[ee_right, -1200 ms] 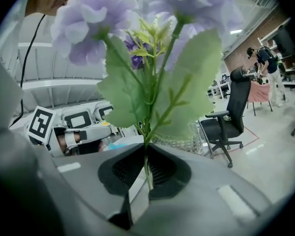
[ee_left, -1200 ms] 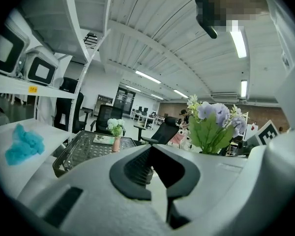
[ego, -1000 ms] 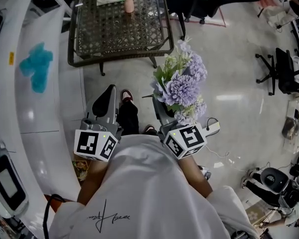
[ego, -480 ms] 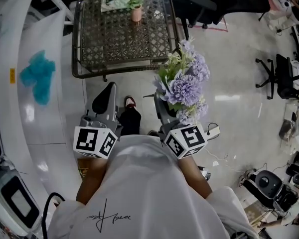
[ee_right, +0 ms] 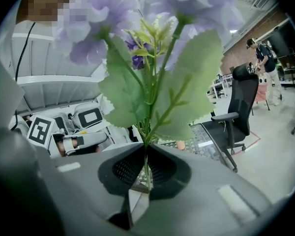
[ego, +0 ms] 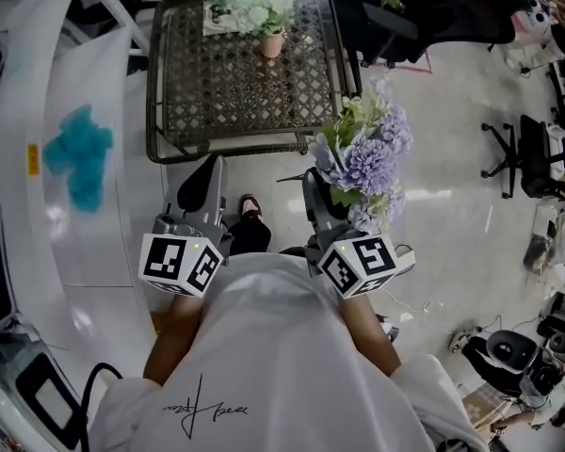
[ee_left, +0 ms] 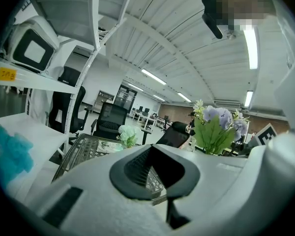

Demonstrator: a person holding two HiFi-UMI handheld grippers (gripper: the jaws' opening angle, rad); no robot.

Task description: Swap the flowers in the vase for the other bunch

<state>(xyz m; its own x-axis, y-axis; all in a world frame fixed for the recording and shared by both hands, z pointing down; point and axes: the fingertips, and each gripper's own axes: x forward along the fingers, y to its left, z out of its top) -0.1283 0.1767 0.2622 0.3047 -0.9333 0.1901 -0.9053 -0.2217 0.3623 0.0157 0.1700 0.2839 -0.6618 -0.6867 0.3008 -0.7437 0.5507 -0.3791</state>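
Note:
My right gripper (ego: 316, 185) is shut on the stems of a purple flower bunch (ego: 365, 156) with green leaves, held upright over the floor; its blooms (ee_right: 137, 28) fill the right gripper view and the stems (ee_right: 146, 151) sit pinched between the jaws. My left gripper (ego: 205, 179) is shut with nothing in it. Ahead on a wicker table (ego: 245, 73) stands a small pink vase (ego: 272, 43) holding pale green-white flowers (ego: 260, 6). The left gripper view shows that table (ee_left: 91, 149) and the pale flowers (ee_left: 128, 134) in the distance, with the purple bunch (ee_left: 217, 129) to the right.
A white curved counter (ego: 66, 205) with a turquoise cloth (ego: 79, 156) runs along the left. Black office chairs (ego: 527, 149) stand on the shiny floor at right, and one (ee_right: 238, 112) stands near the table. Cables and gear lie at lower right.
The table with the vase has come nearer and lower in the head view. Both grippers have moved forward toward it, the purple bunch still held in the right one.

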